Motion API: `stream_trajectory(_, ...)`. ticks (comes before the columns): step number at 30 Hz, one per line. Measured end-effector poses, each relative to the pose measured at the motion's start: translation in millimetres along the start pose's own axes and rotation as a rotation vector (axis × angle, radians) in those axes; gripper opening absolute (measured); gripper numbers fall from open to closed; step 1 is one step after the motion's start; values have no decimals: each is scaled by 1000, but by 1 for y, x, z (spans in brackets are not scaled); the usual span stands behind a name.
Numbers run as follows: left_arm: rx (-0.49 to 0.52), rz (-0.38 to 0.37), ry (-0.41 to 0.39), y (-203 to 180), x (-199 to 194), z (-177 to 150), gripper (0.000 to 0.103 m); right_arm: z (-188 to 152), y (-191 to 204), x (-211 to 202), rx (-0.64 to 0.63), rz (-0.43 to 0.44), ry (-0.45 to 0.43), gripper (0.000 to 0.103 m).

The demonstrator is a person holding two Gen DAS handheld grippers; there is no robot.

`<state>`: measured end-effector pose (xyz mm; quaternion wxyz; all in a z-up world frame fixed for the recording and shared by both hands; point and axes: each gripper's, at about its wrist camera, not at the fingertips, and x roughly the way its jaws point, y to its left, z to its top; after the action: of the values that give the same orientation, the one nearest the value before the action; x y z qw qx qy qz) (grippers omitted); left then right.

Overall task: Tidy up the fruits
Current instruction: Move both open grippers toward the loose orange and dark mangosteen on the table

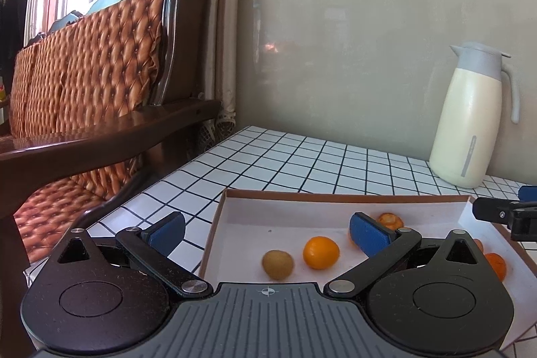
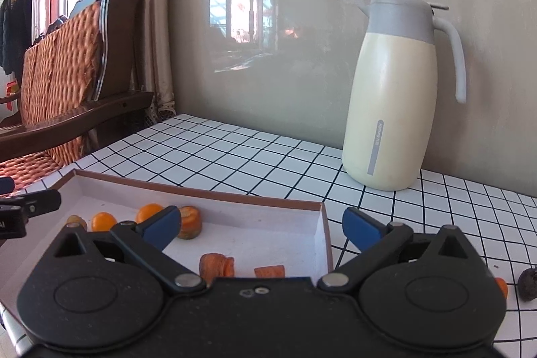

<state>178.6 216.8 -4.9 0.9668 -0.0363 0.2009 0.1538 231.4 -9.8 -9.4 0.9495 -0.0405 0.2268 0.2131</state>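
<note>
Both the left gripper [image 1: 266, 232] and right gripper [image 2: 260, 225] are hovering spread wide and empty over the tray [image 1: 335, 199], where an orange [image 1: 321, 252] and perhaps a kiwi [image 1: 278, 264] are lying just ahead of the left one.

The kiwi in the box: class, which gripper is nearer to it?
Left. The kiwi lies just ahead between the open left gripper fingers; the right gripper hangs over the box's far end.

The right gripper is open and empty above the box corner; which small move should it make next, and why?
Probably swing the right gripper rightward toward the dark fruit on the tiled table. Both it and the orange piece beside it lie outside the box, while the other pieces are already inside, and the right gripper holds nothing.
</note>
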Motion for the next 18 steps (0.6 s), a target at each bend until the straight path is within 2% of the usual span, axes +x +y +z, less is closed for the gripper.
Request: stream_trajectory(18,26,-21,-24,-23,-47,-15,103,-23,7,-46,-5,-7,-17,97)
